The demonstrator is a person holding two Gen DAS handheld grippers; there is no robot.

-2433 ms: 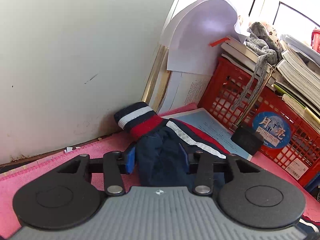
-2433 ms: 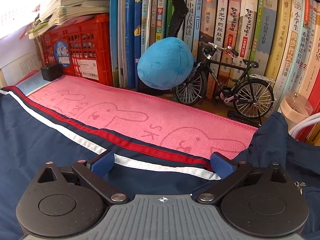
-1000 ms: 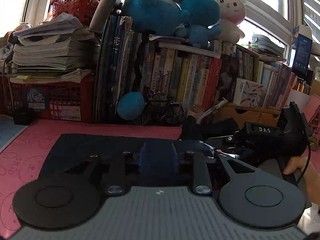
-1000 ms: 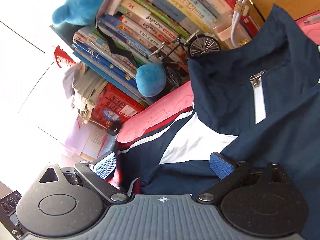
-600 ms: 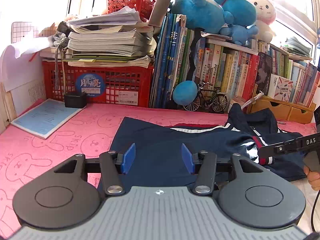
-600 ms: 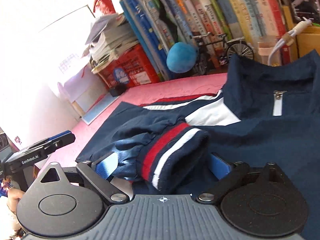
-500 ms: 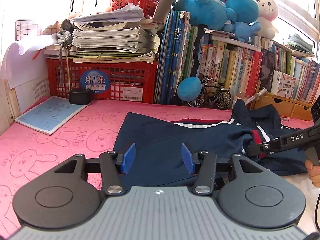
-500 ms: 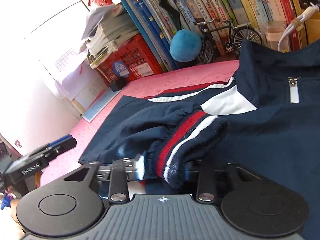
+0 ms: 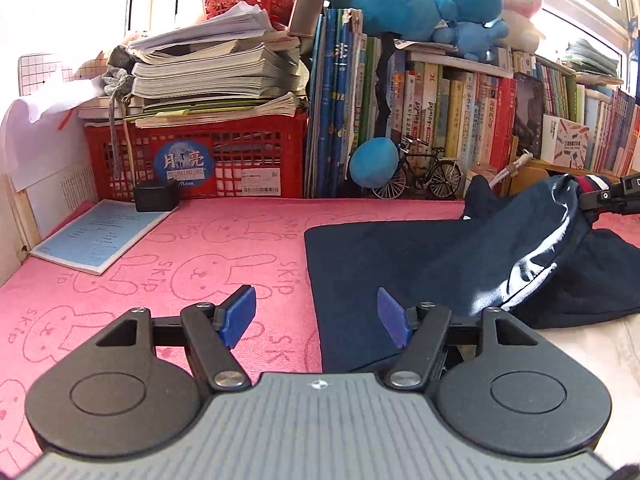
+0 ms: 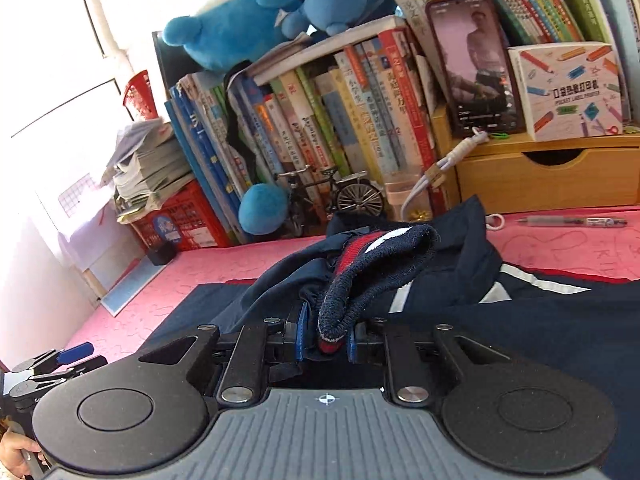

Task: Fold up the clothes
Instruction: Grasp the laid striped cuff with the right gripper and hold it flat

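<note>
Jacket: we see the navy jacket (image 9: pixel 420 248) lying on the pink bunny-print mat (image 9: pixel 180 256), its near part spread flat, one sleeve raised off the pile at the right.
Right tongs: our right gripper (image 10: pixel 324 340) is closing, its blue pads pinching the striped knit cuff (image 10: pixel 380 256); we judge the cuff is held high so the sleeve can be carried across the body for a fold.
Left tongs: our left gripper (image 9: pixel 316 316) is opening, with nothing between the pads; it hovers over the jacket's near left edge, where mat meets cloth.
Why spread: we take it the left stands free so only one end of the sleeve is pulled.
Cut off: in the left view the right gripper is clipped by the frame edge, so only its tip and the cuff show.
Hidden: the sleeve covers the jacket's front, and the far collar stands partly behind it.
Hard to tell: how much cuff lies inside the pads, since the knit bulges over them.
Clutter: a pen (image 10: pixel 572 222) lies on the mat well apart from the cloth.
</note>
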